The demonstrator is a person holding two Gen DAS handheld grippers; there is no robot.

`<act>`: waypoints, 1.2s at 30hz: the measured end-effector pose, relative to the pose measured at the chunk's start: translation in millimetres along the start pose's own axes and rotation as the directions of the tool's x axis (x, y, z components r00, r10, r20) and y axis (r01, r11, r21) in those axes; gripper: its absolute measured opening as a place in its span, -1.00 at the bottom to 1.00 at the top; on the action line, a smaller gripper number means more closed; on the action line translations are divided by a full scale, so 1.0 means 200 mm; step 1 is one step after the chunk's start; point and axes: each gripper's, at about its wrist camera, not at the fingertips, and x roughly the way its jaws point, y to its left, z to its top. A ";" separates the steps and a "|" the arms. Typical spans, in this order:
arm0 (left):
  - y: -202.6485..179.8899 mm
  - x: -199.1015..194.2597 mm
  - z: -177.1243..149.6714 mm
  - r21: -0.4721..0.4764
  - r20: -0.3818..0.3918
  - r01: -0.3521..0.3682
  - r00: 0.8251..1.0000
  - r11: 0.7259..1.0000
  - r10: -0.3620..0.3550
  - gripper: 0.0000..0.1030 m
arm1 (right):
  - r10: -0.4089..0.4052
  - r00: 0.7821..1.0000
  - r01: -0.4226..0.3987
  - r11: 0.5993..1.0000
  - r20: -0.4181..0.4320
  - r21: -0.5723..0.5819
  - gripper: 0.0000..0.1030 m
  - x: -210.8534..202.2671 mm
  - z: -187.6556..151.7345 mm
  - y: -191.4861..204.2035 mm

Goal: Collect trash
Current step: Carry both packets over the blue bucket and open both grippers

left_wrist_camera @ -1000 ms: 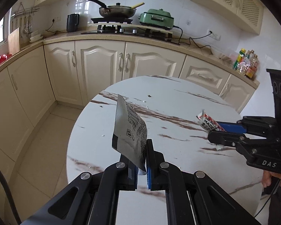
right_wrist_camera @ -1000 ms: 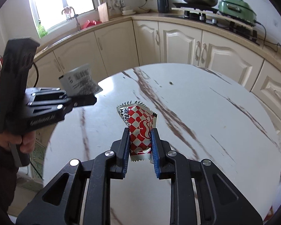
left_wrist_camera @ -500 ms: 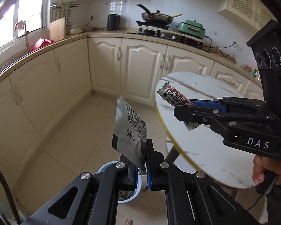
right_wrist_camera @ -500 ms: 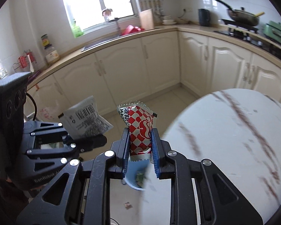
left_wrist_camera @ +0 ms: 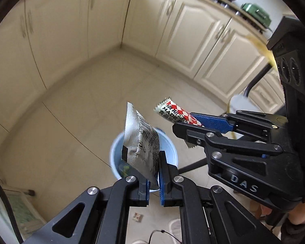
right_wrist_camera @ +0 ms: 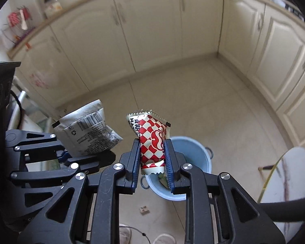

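1. Left wrist view: the left gripper (left_wrist_camera: 153, 175) pinches a silver barcode packet (left_wrist_camera: 141, 144) above the blue bin (left_wrist_camera: 171, 152) on the floor. To the right, "DAS" marks the right gripper (left_wrist_camera: 185, 127), whose wrapper reads "MADE".
2. Right wrist view: the right gripper (right_wrist_camera: 151, 158) clamps the red-checked wrapper (right_wrist_camera: 152, 142) over the bin (right_wrist_camera: 195, 152). Likely next: release both once centred.

Silver pouch (left_wrist_camera: 140, 142) crinkled foil; checkered wrapper (right_wrist_camera: 152, 142) glossy film; blue bin (right_wrist_camera: 193, 148) smooth plastic; floor (left_wrist_camera: 91, 93) glossy tile.

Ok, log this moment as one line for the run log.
phase: over bin | left gripper: shut on silver packet | right gripper: shut on red checked wrapper | blue bin: on floor below, neither released
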 end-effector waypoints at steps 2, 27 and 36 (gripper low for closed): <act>0.04 0.14 -0.05 -0.024 -0.048 0.025 0.999 0.999 -0.026 -0.94 | -0.027 0.999 0.028 0.999 -0.039 0.024 -0.46 0.16 -0.02 -0.06; 0.45 0.68 -0.45 -0.226 -0.263 0.046 0.959 0.973 -0.106 0.11 | -0.033 0.979 0.072 0.979 -0.199 0.192 0.01 0.88 -0.36 -0.55; 0.26 0.49 -0.45 -0.077 -0.192 -0.125 0.975 0.989 0.108 0.30 | -0.069 0.972 0.105 0.983 -0.223 0.153 0.21 0.88 -0.46 -0.57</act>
